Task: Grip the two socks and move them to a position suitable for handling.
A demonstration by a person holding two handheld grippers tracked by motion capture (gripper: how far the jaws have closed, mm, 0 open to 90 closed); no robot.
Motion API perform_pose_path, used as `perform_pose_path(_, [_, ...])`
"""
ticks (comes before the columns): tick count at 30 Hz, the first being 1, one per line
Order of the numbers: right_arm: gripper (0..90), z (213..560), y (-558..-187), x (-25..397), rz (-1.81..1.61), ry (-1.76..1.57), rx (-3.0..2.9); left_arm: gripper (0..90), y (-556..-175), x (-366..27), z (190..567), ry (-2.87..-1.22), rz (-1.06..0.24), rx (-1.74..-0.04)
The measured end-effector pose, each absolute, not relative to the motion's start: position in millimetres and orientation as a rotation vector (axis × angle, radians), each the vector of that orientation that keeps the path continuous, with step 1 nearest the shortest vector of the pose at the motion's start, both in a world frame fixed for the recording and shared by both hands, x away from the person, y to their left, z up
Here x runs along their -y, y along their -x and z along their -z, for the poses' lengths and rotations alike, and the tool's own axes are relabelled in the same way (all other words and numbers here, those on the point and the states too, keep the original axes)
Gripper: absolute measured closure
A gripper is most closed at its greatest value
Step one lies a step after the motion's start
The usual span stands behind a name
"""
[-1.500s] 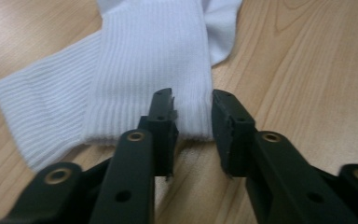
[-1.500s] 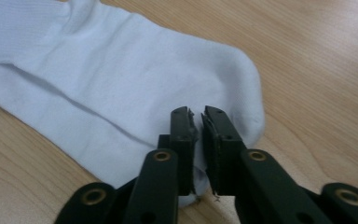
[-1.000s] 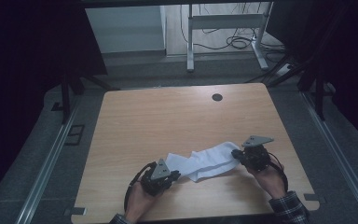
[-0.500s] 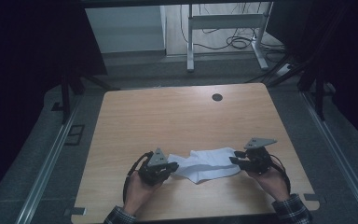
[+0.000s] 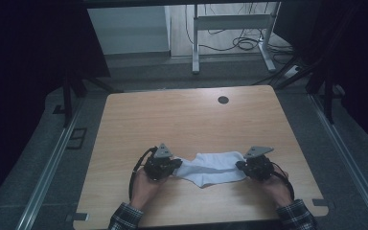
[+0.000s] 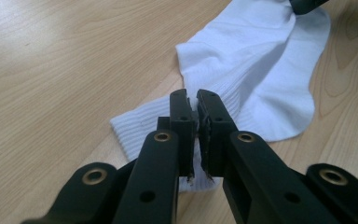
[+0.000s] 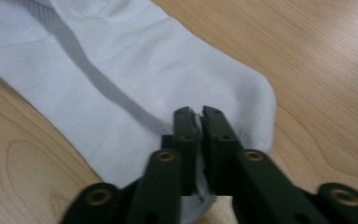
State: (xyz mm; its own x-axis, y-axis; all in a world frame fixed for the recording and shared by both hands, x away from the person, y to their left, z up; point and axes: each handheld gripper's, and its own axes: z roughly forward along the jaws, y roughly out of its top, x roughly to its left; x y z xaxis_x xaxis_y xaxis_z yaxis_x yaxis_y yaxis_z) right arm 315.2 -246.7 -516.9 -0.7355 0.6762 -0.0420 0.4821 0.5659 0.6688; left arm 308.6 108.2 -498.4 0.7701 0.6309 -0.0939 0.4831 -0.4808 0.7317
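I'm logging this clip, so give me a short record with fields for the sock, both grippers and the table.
item: white sock, lying flat, stretched between the grippers
left gripper: shut on the ribbed cuff end
right gripper: shut on the toe end
surface: wooden table, sock near its front edge
other: round dark hole near the far edge
hands: one behind each gripper, plaid sleeves

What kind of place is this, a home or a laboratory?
Probably a lab or test workspace, not a home: a bare wooden table with a cable hole, dark curtains around it, metal rails on a grey floor, and cables under a metal desk frame behind. Both grippers hold a white sock.
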Motion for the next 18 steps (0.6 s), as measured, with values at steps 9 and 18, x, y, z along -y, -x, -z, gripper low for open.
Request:
perform_pose_path(9, [88.6, 495.8, -312.8, 250.5, -0.983, -0.929, -2.458, 85.6, -305.6, -109.4, 478.4, -2.143, -0.269, -0.797])
perform_pose_path(18, [89.2, 454.3, -289.3, 247.7, -1.019, -0.867, -2.423, 85.4, -280.9, -117.0, 443.7, -2.124, -0.320, -0.732])
